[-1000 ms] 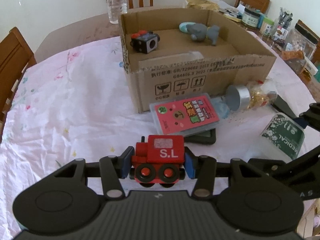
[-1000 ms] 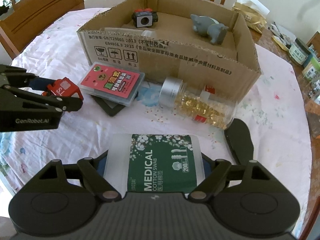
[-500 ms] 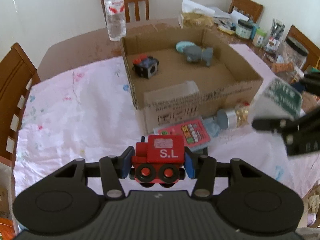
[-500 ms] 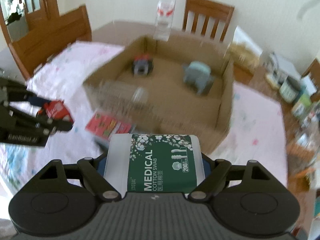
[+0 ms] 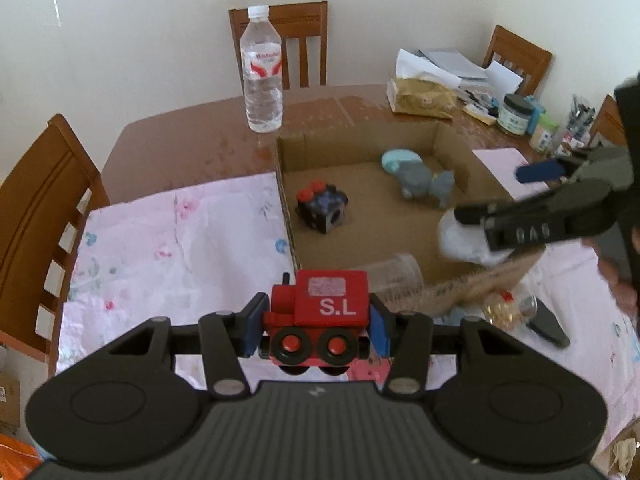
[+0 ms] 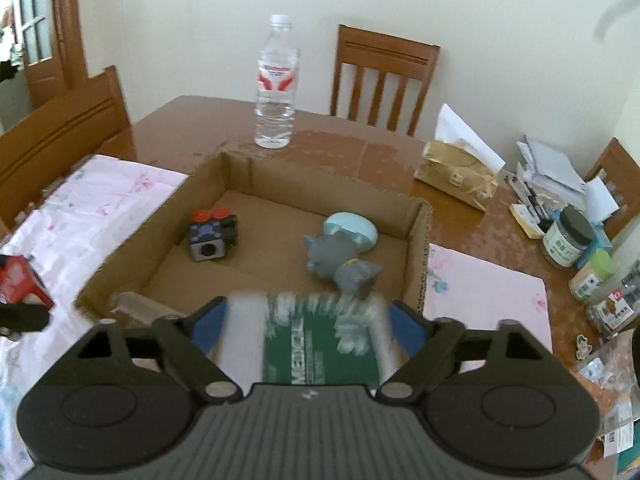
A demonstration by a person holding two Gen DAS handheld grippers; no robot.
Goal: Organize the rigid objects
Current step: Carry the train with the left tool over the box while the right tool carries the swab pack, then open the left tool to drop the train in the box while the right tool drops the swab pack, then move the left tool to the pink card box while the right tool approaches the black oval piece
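Right gripper [image 6: 308, 322]: jaws were opening and stood wide; the blue pads no longer pressed on anything.
Cotton swab pack [image 6: 320, 344]: lay blurred between the spread jaws, over the near edge of the cardboard box [image 6: 416, 272], apparently dropping. A second earlier it was clamped squarely in these jaws above the worktop, in front of the box.
Left gripper [image 5: 316, 320]: jaws closed on the red toy train [image 5: 320, 312], gripped by its two ends, wheels facing the camera. The grip matched the earlier frames.
Train position: held above the pink cloth [image 5: 180, 232], at the box's near left corner, not yet over the box floor.
Box contents: black cube toy [image 6: 212, 236] at 10 o'clock of the floor; grey animal figure [image 6: 340, 264] at 2 o'clock, just beside a pale blue egg-shaped piece [image 6: 352, 228].
Outside the box: capsule bottle [image 5: 508, 308] and a red card case [image 5: 368, 370] lay before the near wall.
Reading: the swab pack was judged released into the box; the train appeared next in line, with the items before the box left to collect.
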